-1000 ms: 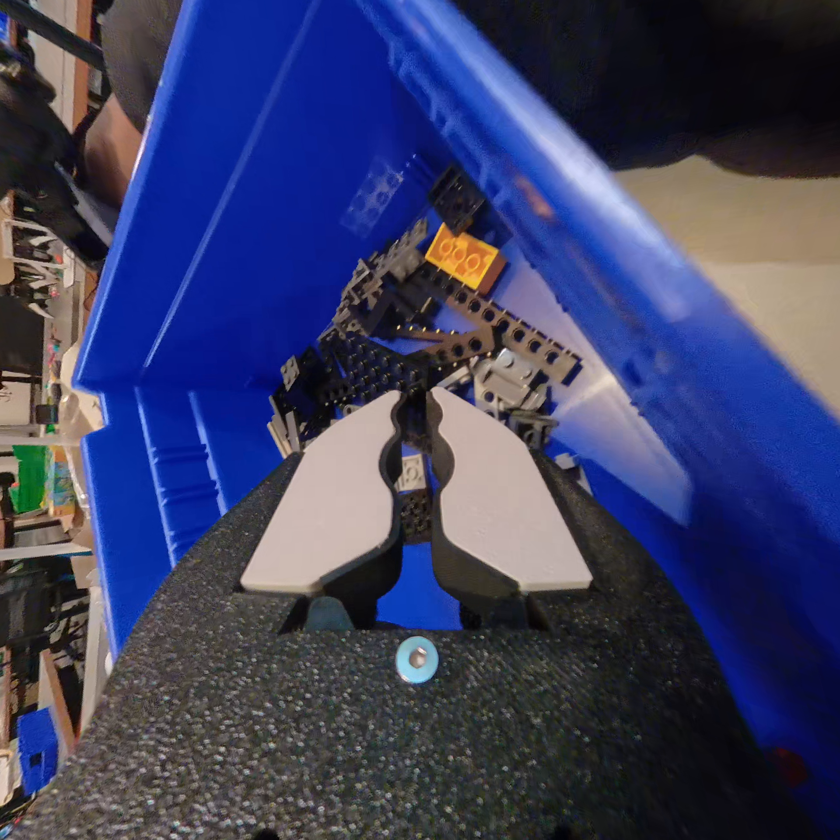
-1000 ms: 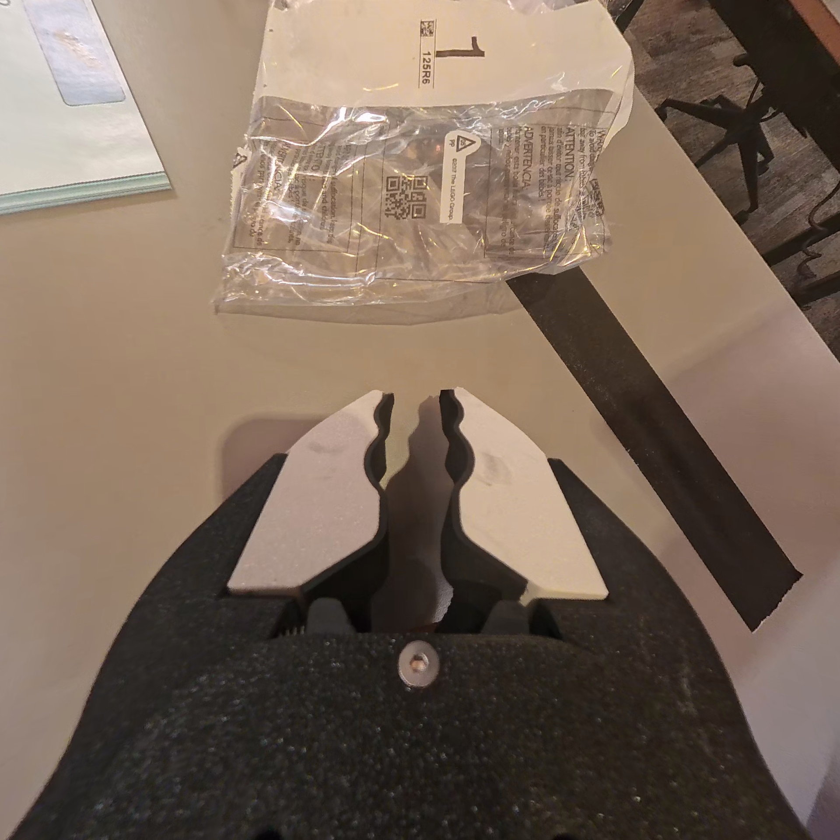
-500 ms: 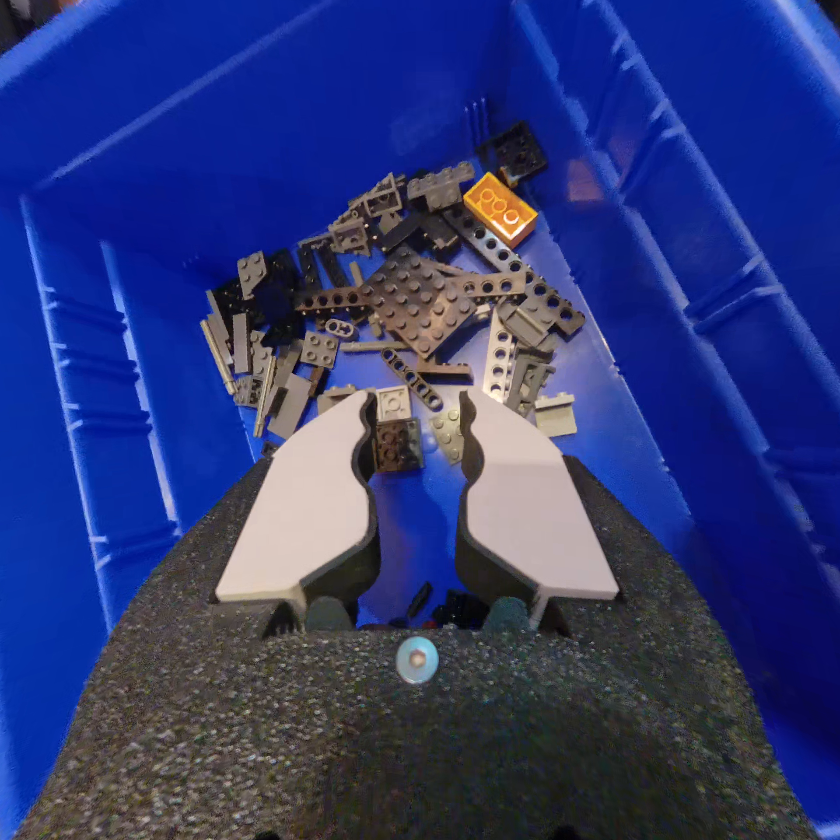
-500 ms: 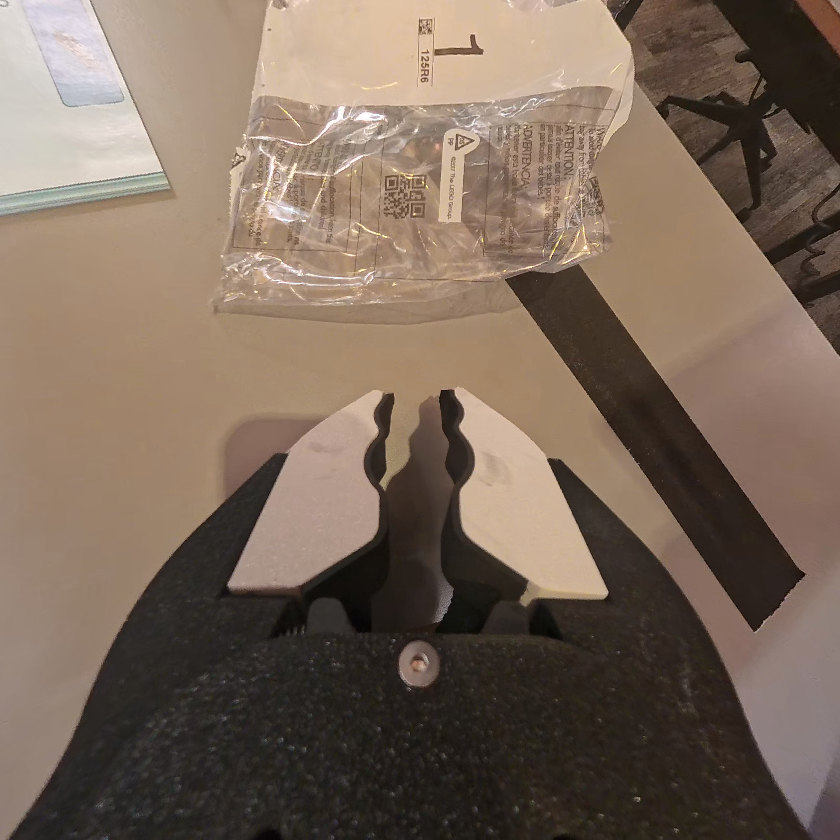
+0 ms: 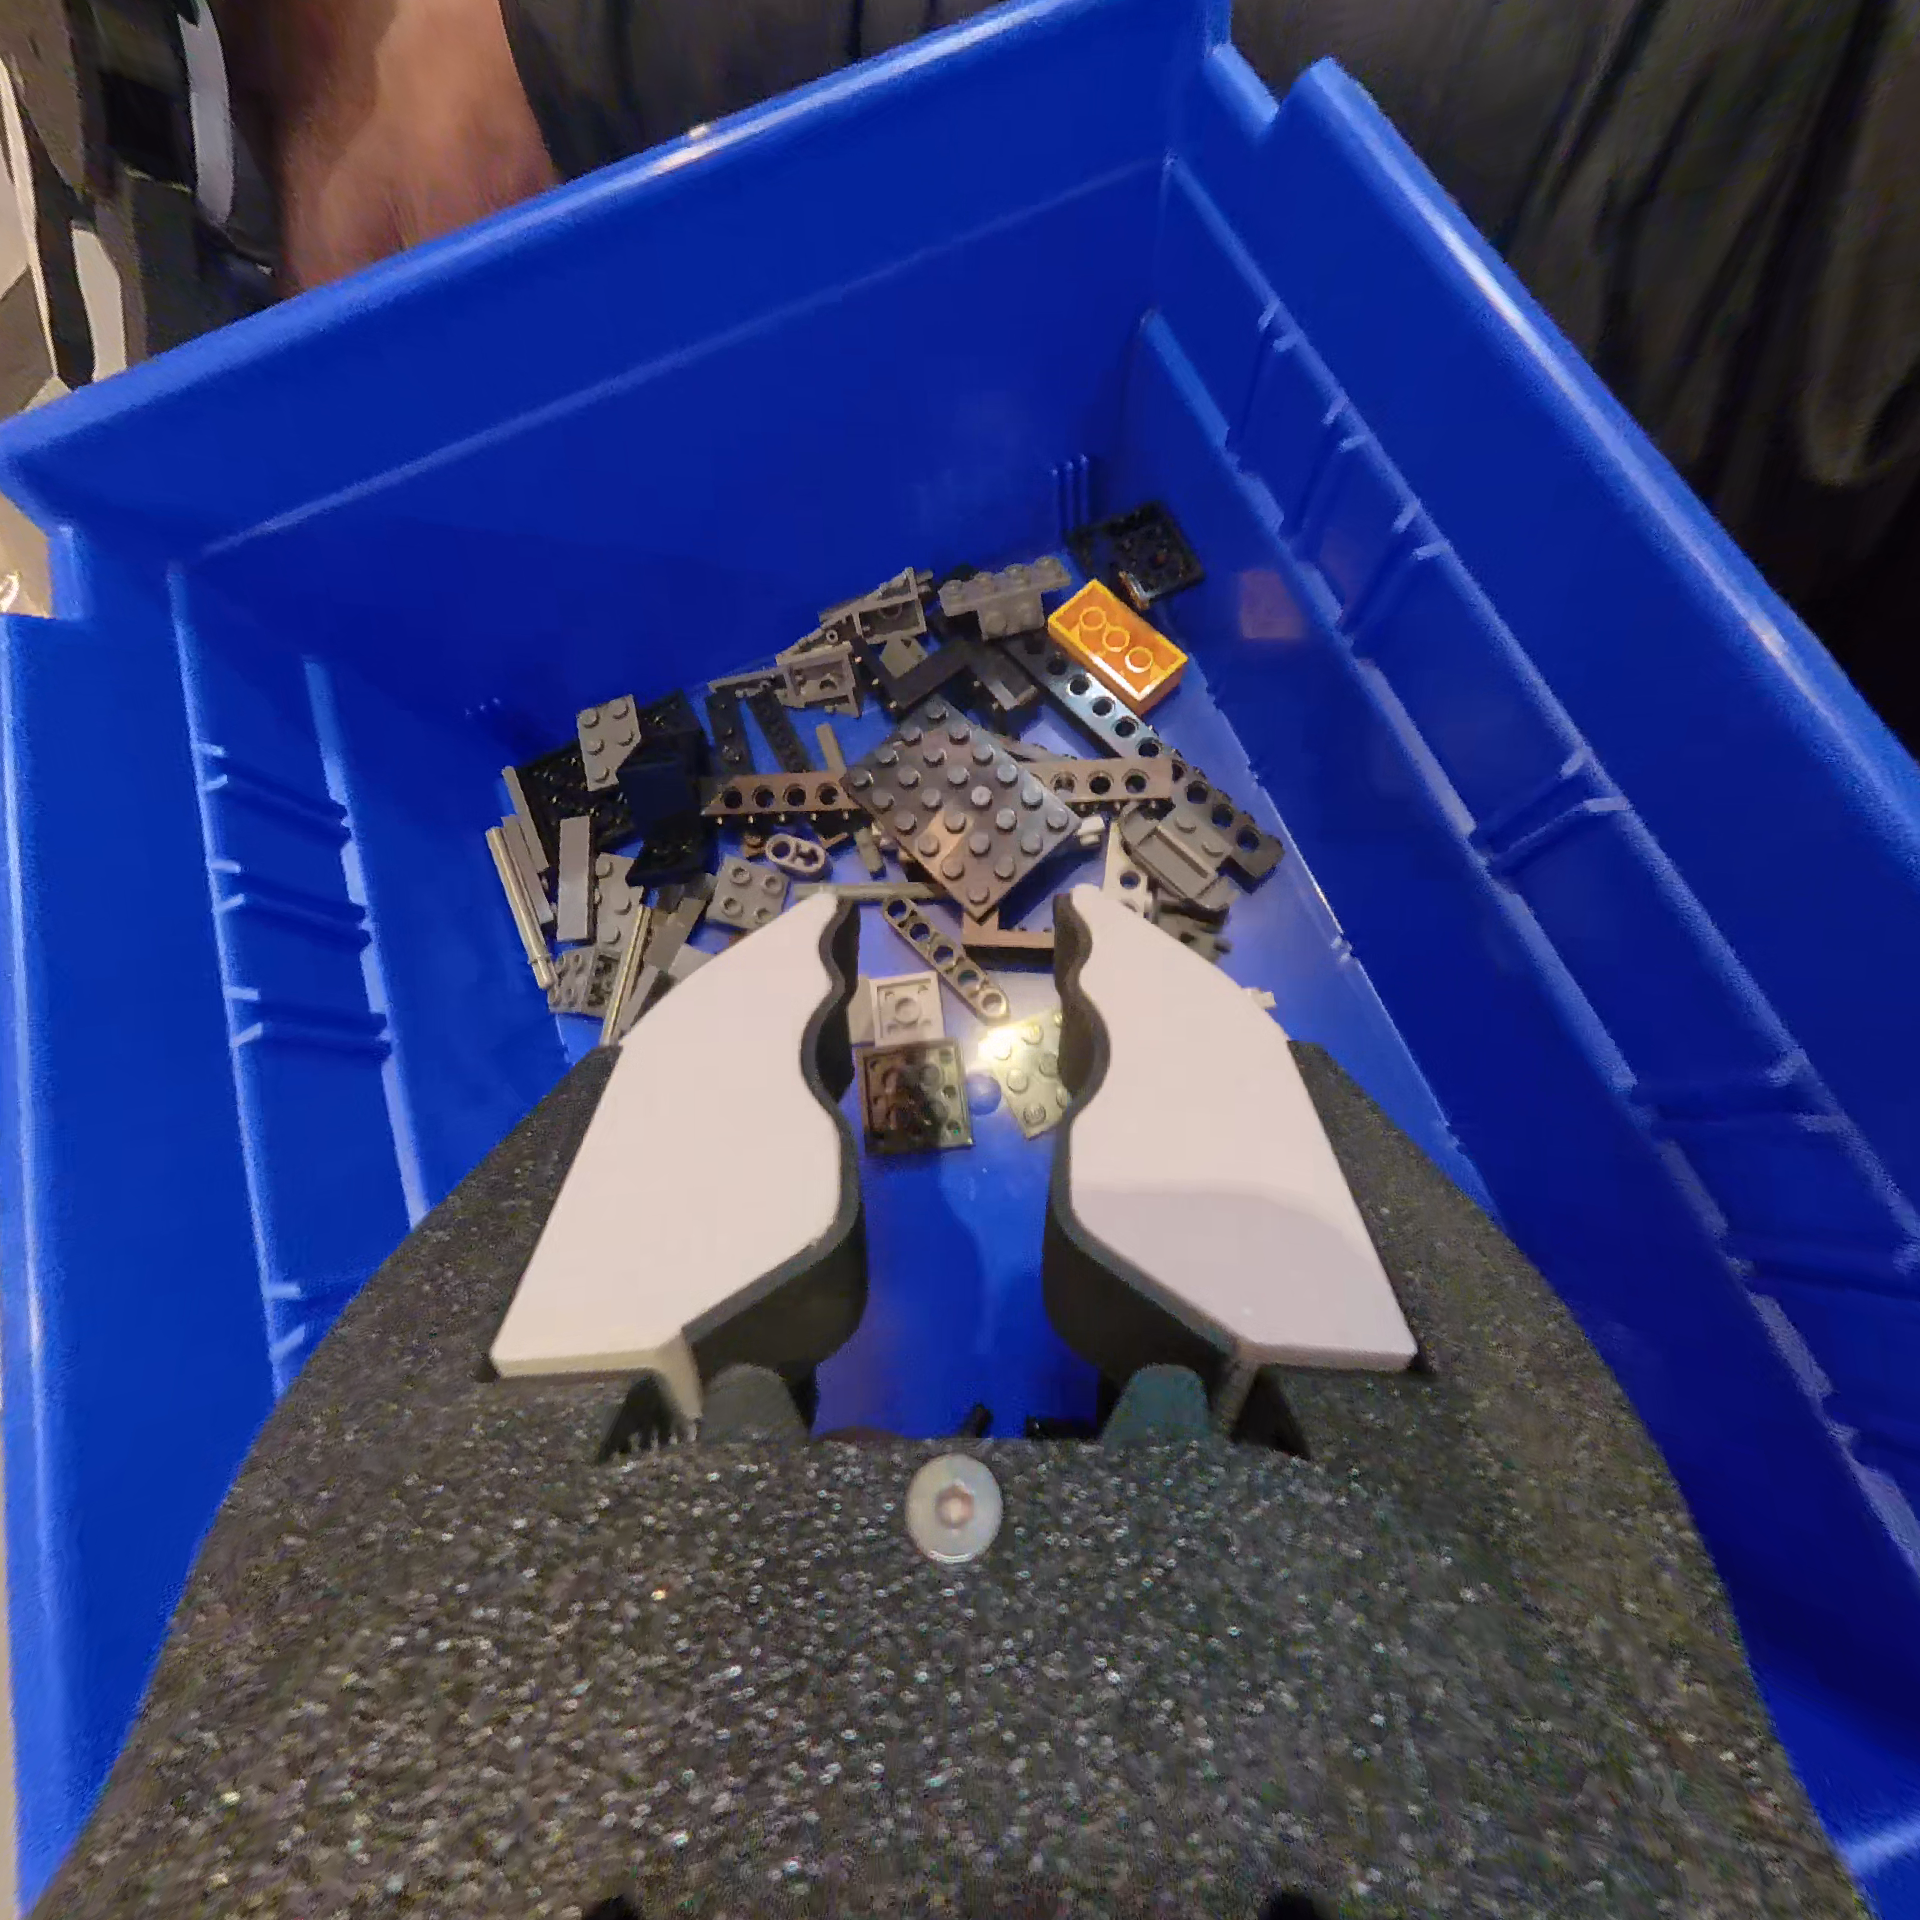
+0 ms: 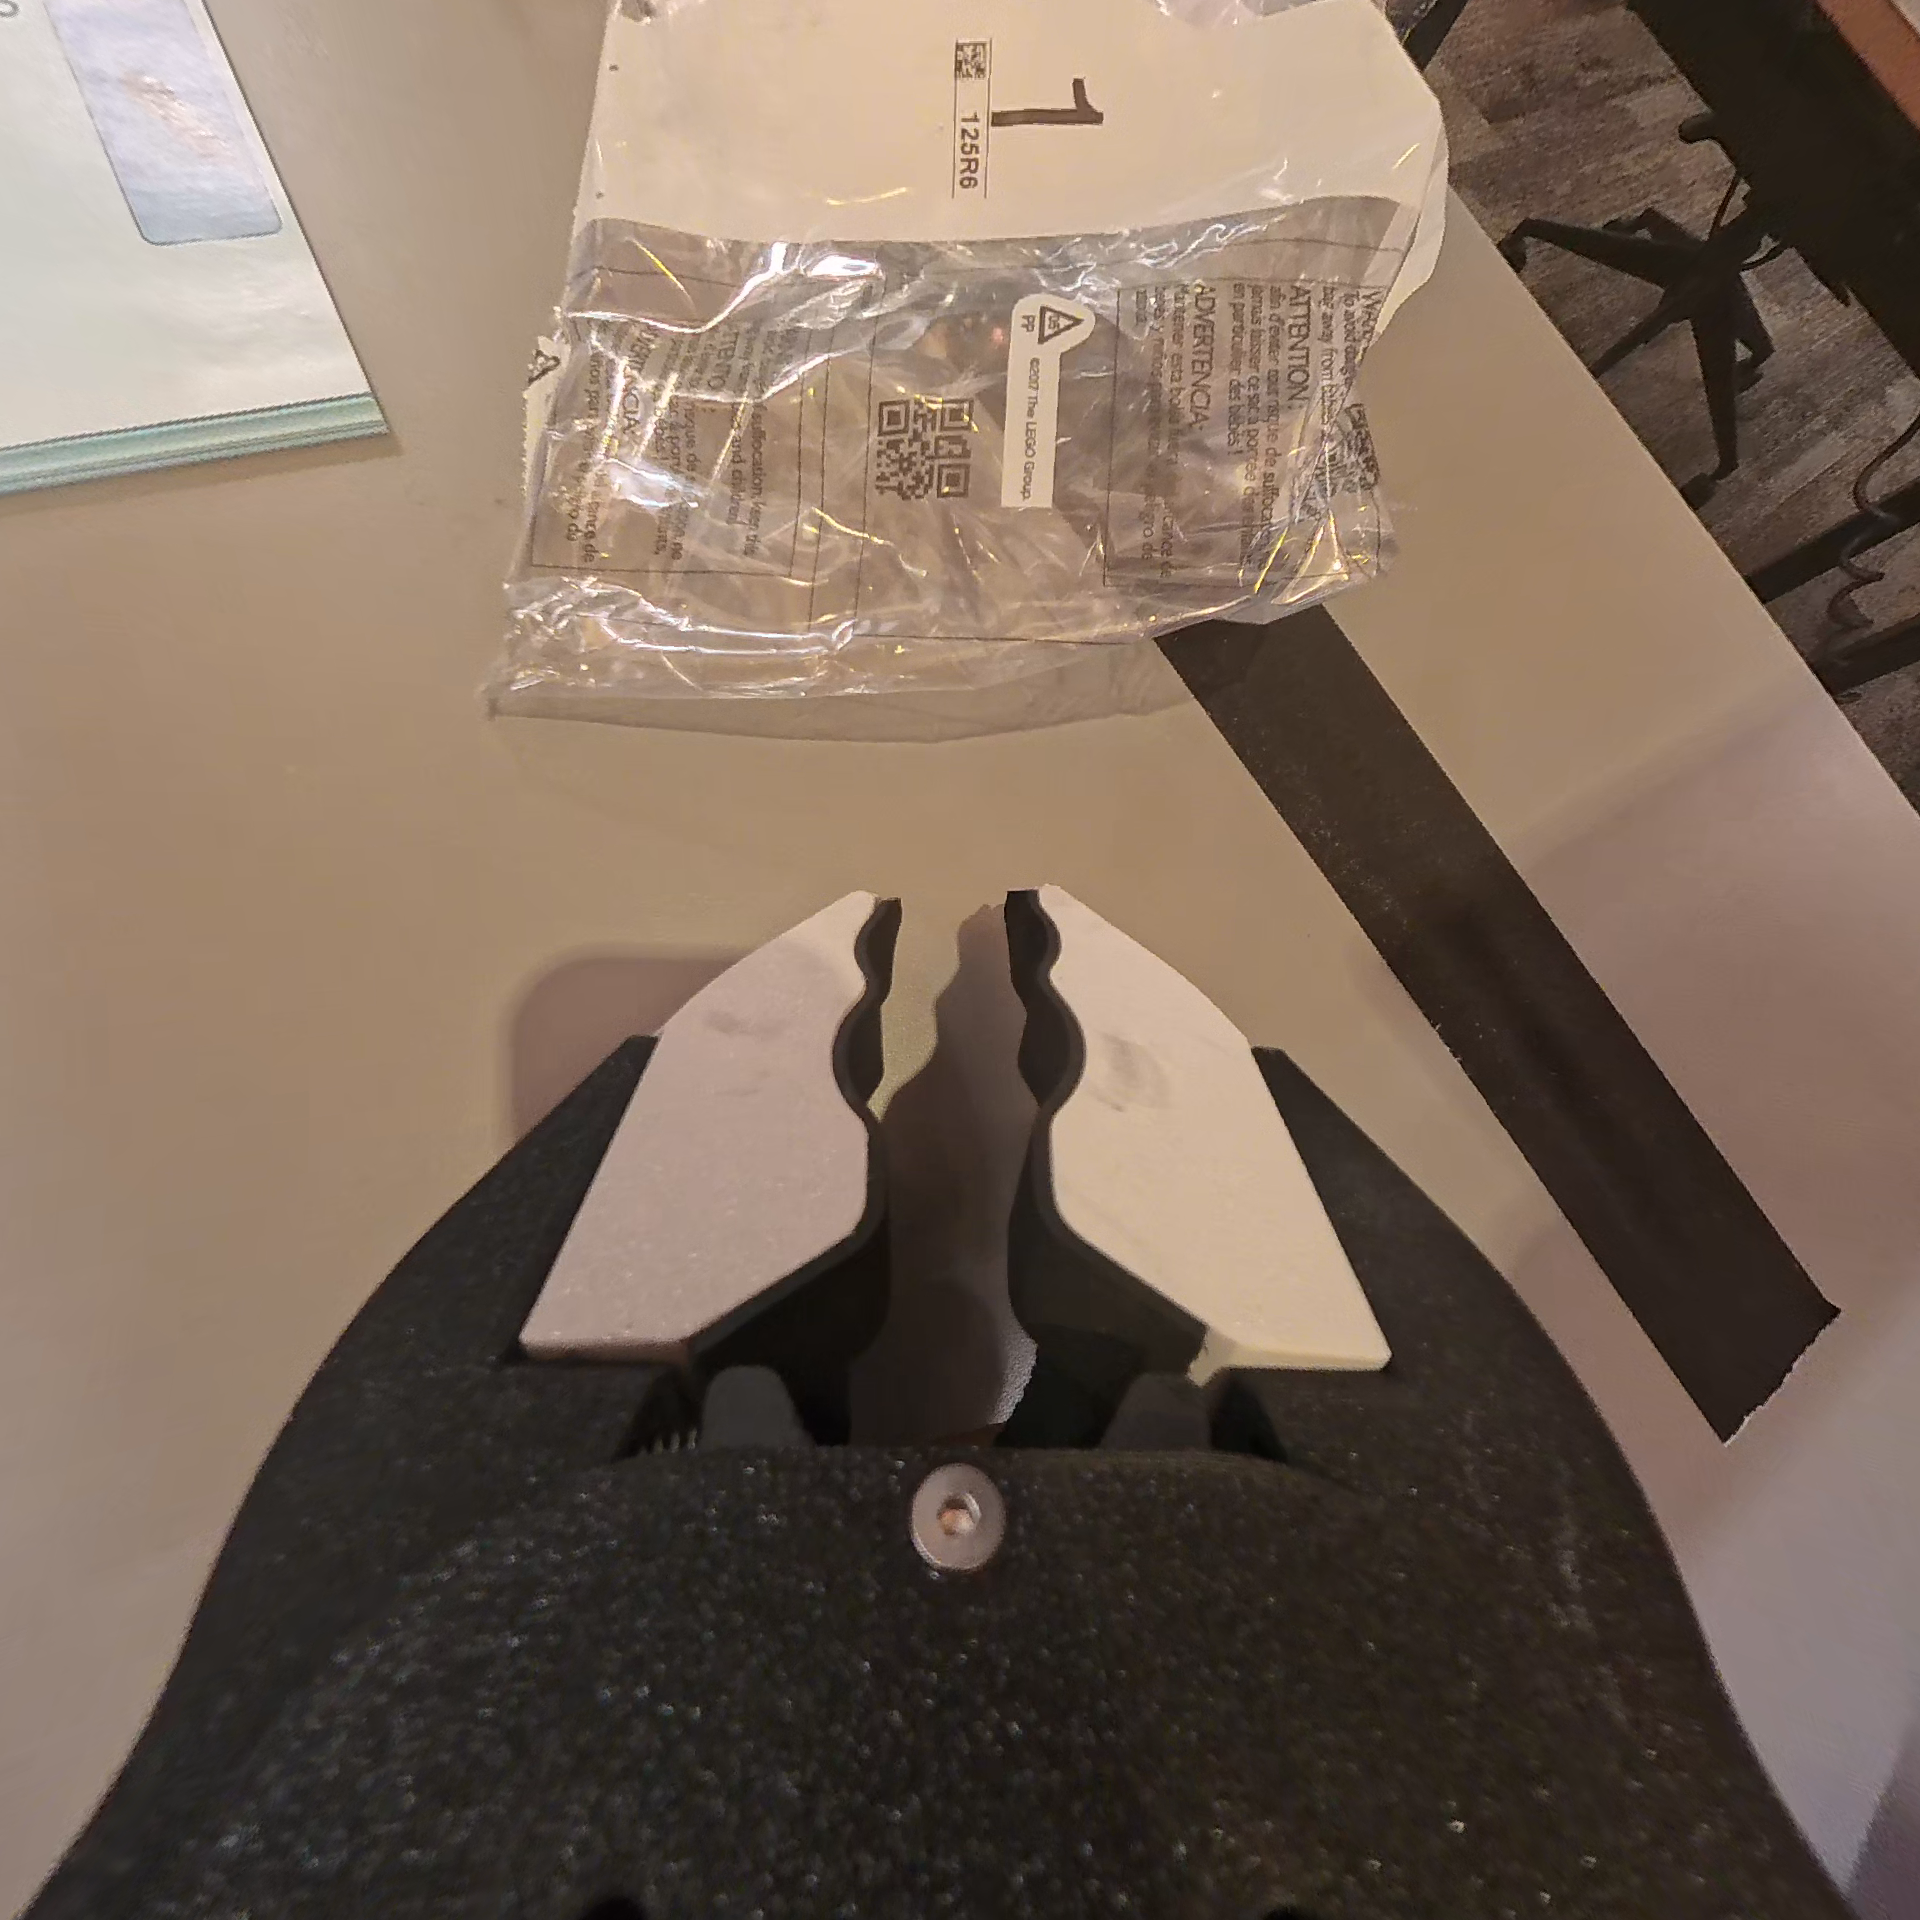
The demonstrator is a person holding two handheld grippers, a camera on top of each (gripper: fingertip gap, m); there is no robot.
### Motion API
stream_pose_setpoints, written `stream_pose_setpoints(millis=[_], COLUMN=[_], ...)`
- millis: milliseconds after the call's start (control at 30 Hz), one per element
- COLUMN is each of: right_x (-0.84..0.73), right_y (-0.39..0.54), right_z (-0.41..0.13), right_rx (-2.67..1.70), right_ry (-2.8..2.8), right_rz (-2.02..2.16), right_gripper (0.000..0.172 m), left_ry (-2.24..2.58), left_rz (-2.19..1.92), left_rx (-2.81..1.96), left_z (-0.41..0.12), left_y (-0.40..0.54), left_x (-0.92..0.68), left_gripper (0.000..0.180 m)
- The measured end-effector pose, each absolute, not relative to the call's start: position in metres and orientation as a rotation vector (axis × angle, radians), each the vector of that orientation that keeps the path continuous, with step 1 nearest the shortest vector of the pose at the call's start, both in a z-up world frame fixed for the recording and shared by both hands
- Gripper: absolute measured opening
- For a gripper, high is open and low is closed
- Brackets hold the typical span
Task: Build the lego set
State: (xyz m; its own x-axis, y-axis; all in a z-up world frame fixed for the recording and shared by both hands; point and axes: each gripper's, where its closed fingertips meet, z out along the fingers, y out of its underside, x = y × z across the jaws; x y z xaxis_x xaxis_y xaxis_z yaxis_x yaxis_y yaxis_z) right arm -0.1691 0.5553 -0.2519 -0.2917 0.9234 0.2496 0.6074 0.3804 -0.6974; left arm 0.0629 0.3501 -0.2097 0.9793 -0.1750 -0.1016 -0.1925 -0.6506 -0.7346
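The left gripper (image 5: 951, 914) hangs over the blue bin (image 5: 727, 343), fingers spread wide and holding nothing, with small studded plates (image 5: 914, 1096) on the glossy floor below the gap and the grey-black brick pile (image 5: 966, 810) toward 12 o'clock. The right gripper (image 6: 951, 914) hovers low over the matte beige surface (image 6: 260, 727), fingers part open and empty, with the crinkly clear bag (image 6: 935, 436) at 12 o'clock and black tape (image 6: 1455, 935) at 2.

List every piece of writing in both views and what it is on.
Clear plastic bag: boxed blocks of small black print, a square code, a triangle symbol; wording not copied.
White panel of that bag: a few large characters, a tiny code; not copied.
Booklet: nothing legible.
Blue bin and bricks: no writing visible.
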Motion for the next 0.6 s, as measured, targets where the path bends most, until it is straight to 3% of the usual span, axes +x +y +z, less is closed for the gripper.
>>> stream_pose_setpoints(millis=[600], right_x=[-0.169], right_y=[0.556], right_z=[-0.251], right_rx=[-1.306], right_ry=[-1.996], right_rz=[0.626], right_gripper=[0.021], left_ry=[0.347], left_rz=[-0.146], left_rx=[-2.275], left_z=[-0.212], left_y=[0.393], left_x=[0.074], left_gripper=[0.047])
